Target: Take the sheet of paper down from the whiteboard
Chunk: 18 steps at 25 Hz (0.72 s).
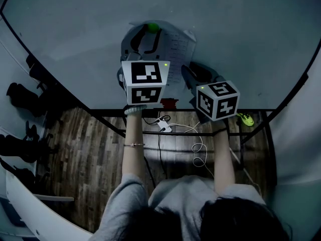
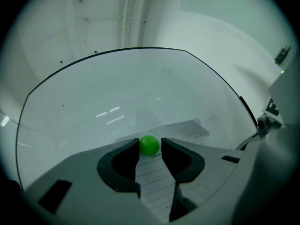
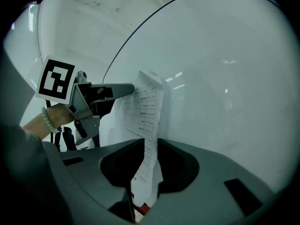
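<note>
A printed sheet of paper (image 1: 176, 54) hangs on the whiteboard (image 1: 235, 24), pinned at its top by a round green magnet (image 1: 152, 27). My left gripper (image 2: 150, 146) is up at that magnet (image 2: 149, 145). Its jaws stand open with the ball between their tips, and the lined sheet (image 2: 154, 182) runs below them. My right gripper (image 3: 149, 142) is lower and to the right, shut on the sheet's (image 3: 145, 111) lower part. That part stands off the board and passes edge-on between the jaws. The left gripper (image 3: 126, 90) shows at the sheet's top in the right gripper view.
The whiteboard's dark frame and lower rail (image 1: 251, 109) cross in front of the person. A red item (image 1: 169, 103) and a yellow-green object (image 1: 246, 118) sit by the rail. On the wooden floor lie a white power strip and cables (image 1: 165, 127). Black chairs (image 1: 20, 97) stand left.
</note>
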Available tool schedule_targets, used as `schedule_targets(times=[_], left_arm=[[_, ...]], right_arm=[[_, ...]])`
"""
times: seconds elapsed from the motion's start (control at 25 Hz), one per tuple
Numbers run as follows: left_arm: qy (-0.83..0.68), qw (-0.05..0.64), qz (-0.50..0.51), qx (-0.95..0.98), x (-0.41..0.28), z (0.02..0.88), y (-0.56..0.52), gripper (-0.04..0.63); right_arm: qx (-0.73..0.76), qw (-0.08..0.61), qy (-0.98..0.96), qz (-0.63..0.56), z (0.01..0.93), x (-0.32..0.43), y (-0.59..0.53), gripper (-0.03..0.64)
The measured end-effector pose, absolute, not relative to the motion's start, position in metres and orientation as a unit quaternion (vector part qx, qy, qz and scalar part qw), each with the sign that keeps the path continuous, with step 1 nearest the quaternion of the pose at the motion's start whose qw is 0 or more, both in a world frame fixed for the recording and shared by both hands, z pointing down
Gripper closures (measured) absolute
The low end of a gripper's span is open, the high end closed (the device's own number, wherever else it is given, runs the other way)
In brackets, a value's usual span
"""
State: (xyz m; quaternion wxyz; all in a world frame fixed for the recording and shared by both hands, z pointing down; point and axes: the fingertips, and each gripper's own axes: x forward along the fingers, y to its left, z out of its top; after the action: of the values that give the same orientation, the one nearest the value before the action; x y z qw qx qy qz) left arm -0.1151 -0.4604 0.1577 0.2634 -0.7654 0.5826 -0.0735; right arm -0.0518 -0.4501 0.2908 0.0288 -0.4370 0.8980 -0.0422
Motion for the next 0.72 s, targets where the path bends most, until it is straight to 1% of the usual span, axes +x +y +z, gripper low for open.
schedule_targets(times=[0.16,0.32,0.72], left_arm=[[0.586,0.285,-0.076,-0.754,-0.1145,0.1586,-0.4635,0.466],[0.59,0.289,-0.065,-0.751,-0.1147,0.1584,-0.4656,0.466],[0.596,0.279,-0.066,-0.75,-0.1201,0.1555,-0.4624,0.468]], right_arm=[[-0.43,0.026,0.901,-0.044,0.2929,-0.055,-0.4506,0.54],[-0.428,0.021,0.902,-0.052,0.2973,-0.0557,-0.4539,0.609],[-0.429,0.032,0.9,-0.066,0.2974,-0.0556,-0.4566,0.615]])
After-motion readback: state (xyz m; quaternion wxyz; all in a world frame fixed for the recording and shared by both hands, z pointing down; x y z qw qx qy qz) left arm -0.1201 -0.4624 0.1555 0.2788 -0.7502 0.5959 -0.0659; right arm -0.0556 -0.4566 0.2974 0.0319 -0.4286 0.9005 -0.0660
